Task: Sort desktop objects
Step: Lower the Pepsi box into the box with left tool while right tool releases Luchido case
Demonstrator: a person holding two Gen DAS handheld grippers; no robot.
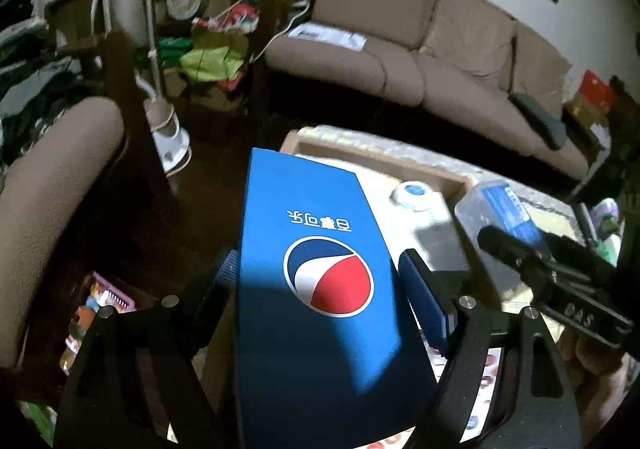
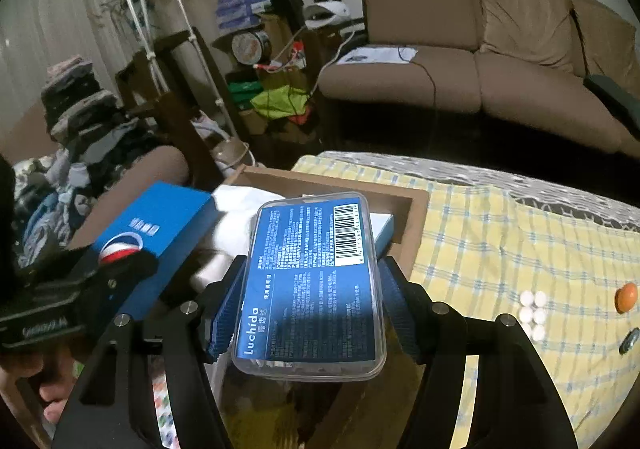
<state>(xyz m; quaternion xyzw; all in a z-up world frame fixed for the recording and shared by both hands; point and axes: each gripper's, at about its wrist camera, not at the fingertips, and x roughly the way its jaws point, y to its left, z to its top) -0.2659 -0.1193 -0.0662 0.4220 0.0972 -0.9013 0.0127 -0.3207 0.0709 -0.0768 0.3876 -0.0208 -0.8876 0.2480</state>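
In our left gripper [image 1: 316,289] we hold a blue Pepsi box [image 1: 316,289], its long faces pinched between the two blue pads [image 1: 424,305], which are closed onto it at a moderate spread; the box juts forward and up, its printed logo facing the camera, above the near left corner of the table. In our right gripper [image 2: 312,297] we grip a clear plastic case [image 2: 316,285] with a blue Luchida label and a barcode, the ribbed blue fingers [image 2: 226,309] pressed against both of its long sides, so the jaws are closed on it at about the width of the case. From the right wrist view the Pepsi box [image 2: 160,233] appears at left, just beside the case and level with it, with the left gripper's black body below it. Just beyond both items sits an open cardboard box [image 2: 416,225] at the left end of the table, with something white inside and a round white tin with a blue lid [image 1: 414,193] lying in it. To the right, on the yellow checked tablecloth [image 2: 520,249], we see a cluster of small white discs [image 2: 532,309] and an orange ball [image 2: 626,297] near the right edge. Farther back stands a brown sofa [image 2: 480,61].
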